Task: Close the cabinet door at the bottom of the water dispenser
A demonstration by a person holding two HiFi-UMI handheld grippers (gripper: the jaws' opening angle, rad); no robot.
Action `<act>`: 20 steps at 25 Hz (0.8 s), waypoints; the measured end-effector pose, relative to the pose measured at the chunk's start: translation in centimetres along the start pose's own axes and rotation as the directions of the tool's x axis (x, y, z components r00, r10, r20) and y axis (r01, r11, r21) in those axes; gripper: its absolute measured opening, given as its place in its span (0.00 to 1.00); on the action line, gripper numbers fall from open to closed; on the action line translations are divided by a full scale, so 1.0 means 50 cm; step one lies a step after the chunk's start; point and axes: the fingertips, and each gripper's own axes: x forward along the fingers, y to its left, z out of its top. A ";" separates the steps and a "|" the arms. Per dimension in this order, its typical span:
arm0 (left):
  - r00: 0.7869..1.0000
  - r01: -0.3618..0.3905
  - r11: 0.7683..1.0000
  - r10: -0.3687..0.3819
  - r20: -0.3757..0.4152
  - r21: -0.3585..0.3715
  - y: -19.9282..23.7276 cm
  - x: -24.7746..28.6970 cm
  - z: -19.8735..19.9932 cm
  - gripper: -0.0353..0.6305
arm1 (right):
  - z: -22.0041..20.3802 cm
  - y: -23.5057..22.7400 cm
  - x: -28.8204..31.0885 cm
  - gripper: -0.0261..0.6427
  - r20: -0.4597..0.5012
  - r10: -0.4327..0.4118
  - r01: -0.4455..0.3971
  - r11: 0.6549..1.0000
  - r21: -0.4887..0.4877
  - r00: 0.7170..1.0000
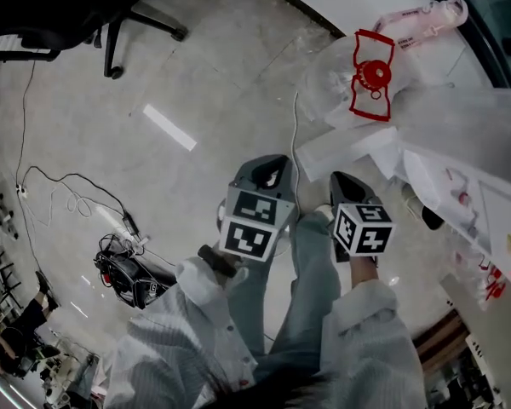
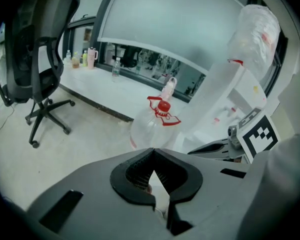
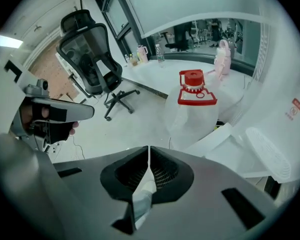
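One water dispenser (image 2: 220,91) stands ahead, right; its bottom cabinet door (image 1: 336,150) seems to hang open beside the jug (image 3: 192,109); likely light, stiff, free-swinging, so push its outer edge; left claw (image 2: 152,154) and right claw (image 3: 149,151) are both closed, empty.

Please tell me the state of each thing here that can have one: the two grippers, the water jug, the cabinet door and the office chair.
left gripper: shut, nothing between the jaws.
right gripper: shut, nothing between the jaws.
water jug: upright, red cap on.
cabinet door: appears to stand open.
office chair: upright, nobody on it.
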 end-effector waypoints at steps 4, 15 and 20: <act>0.999 0.001 1.000 0.000 -0.049 0.010 0.010 0.031 -0.049 0.07 | -0.053 0.010 0.052 0.06 -0.072 0.053 -0.050 0.998 0.043 0.996; 0.987 -0.024 1.000 0.024 -0.159 -0.001 0.050 0.091 -0.148 0.07 | -0.135 0.030 0.143 0.08 -0.172 0.060 -0.052 0.997 0.050 0.983; 0.982 -0.031 0.999 0.025 -0.185 -0.028 0.059 0.090 -0.185 0.07 | -0.131 0.019 0.165 0.24 -0.173 -0.003 0.014 0.998 0.062 0.985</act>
